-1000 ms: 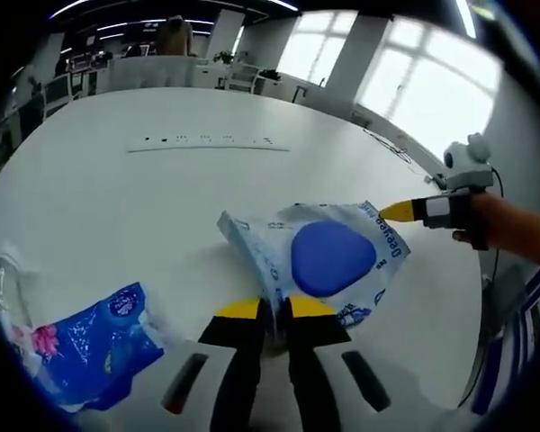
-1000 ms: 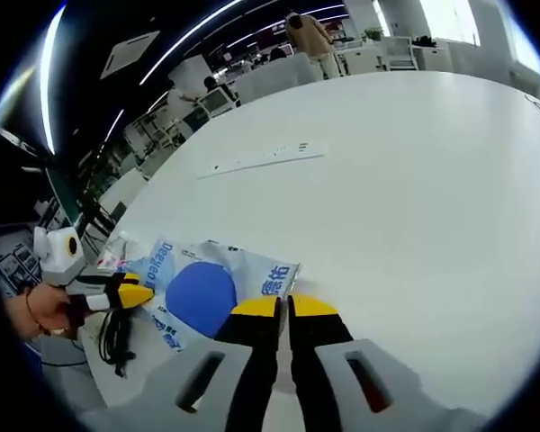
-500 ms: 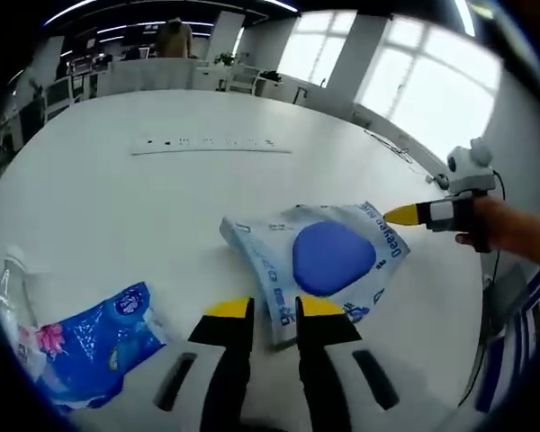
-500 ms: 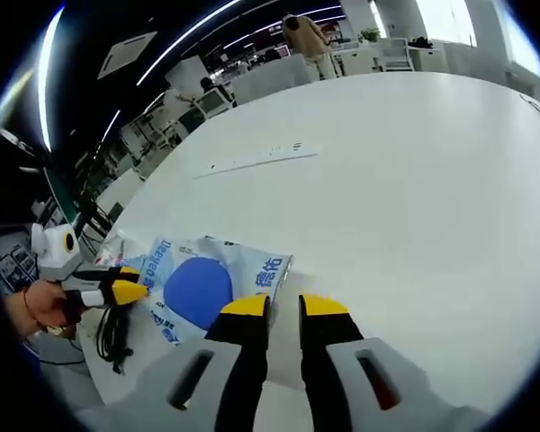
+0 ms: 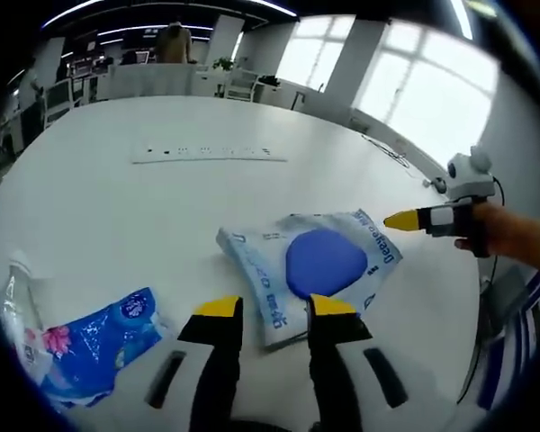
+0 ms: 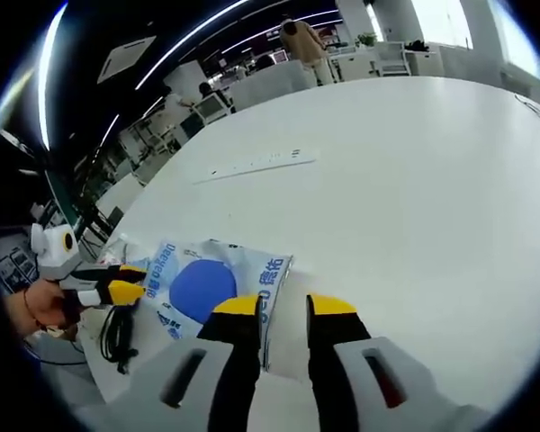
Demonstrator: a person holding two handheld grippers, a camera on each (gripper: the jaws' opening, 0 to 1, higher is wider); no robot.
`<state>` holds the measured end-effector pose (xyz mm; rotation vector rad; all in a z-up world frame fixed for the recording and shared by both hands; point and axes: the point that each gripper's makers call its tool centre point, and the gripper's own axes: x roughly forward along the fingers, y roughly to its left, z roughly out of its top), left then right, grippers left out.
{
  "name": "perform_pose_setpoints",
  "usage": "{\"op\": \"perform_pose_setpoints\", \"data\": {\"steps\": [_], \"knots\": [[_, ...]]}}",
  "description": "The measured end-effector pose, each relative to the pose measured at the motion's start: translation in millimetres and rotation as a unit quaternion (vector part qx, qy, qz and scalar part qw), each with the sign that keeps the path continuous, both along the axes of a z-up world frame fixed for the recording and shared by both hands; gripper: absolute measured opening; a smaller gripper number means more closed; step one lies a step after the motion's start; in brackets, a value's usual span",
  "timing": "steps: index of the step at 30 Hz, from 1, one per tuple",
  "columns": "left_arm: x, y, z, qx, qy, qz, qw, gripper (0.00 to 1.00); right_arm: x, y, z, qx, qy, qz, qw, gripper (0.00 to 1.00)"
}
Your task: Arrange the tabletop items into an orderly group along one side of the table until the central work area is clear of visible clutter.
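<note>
A: Wipes pack (image 5: 315, 270) at centre of left gripper view, just above the left gripper (image 5: 277, 308); long axis slanting from lower left to upper right.

B: Jaws parted, gripping nothing. Right gripper (image 6: 283, 307) likewise apart and empty, pack (image 6: 211, 286) at lower left, just beside.

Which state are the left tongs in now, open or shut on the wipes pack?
Open. The left tongs show a clear gap between the yellow tips, with the wipes pack lying flat on the table just ahead, not pinched.
</note>
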<state>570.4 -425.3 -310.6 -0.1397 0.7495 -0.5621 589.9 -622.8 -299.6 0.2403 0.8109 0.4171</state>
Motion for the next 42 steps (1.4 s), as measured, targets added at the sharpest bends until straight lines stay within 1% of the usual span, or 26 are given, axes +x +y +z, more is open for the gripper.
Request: {"op": "perform_pose_setpoints", "data": {"steps": [5, 10, 24, 28, 33, 42], "knots": [[-2.7, 0, 3.5, 0.001, -0.001, -0.005, 1.0000, 0.33, 0, 1, 4.9, -0.001, -0.004, 0.003, 1.0000, 0.20], [-6.5, 0, 8.5, 0.002, -0.004, -0.011, 0.9999, 0.35, -2, 4, 11.0, -0.002, -0.009, 0.008, 0.9999, 0.23], [-12.9, 4, 31.9, 0.002, -0.026, -0.017, 0.9995, 0.40, -10, 19, 29.3, 0.001, -0.024, 0.021, 0.9995, 0.27], [-14.5, 7, 37.4, 0.004, -0.031, -0.019, 0.9994, 0.42, -11, 22, 32.5, 0.001, -0.026, 0.023, 0.9994, 0.28], [-17.8, 12, 45.8, 0.007, -0.037, -0.020, 0.9991, 0.43, -14, 29, 41.7, 0.003, -0.035, 0.026, 0.9990, 0.29], [-20.6, 22, 61.9, 0.002, -0.050, -0.017, 0.9986, 0.44, -19, 43, 57.0, 0.006, -0.048, 0.033, 0.9983, 0.31]]}}
